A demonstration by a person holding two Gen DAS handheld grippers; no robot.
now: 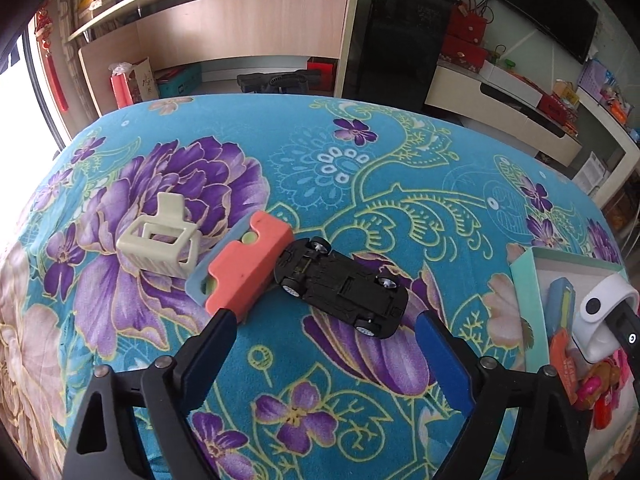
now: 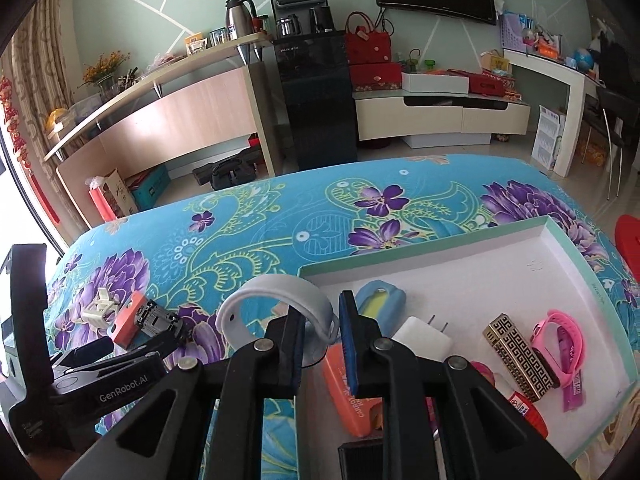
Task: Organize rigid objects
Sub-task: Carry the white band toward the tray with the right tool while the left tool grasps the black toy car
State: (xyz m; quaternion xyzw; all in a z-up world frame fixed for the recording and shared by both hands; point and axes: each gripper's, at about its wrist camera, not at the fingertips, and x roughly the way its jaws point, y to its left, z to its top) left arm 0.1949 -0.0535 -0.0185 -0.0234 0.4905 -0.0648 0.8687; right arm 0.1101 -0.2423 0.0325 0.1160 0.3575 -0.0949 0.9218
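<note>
A black toy car [image 1: 340, 280] lies upside down on the flowered cloth, just ahead of and between the fingers of my left gripper [image 1: 324, 332], which stands open with its pads clear of the car. A coral block [image 1: 248, 264] touches the car's front, and a cream clip [image 1: 160, 244] lies left of it. My right gripper [image 2: 322, 312] is shut on a pale grey wristband [image 2: 276, 292], held above the near left corner of the mint box [image 2: 420, 246]. From the right wrist, the left gripper [image 2: 136, 336] shows low at the left, over the car [image 2: 154, 316].
The box holds a blue case [image 2: 380, 300], a white charger [image 2: 424, 338], a gold patterned case [image 2: 520, 356], a pink band [image 2: 560, 340] and an orange pack [image 2: 348, 396]. The box's far half shows bare white floor. Furniture stands beyond the table's far edge.
</note>
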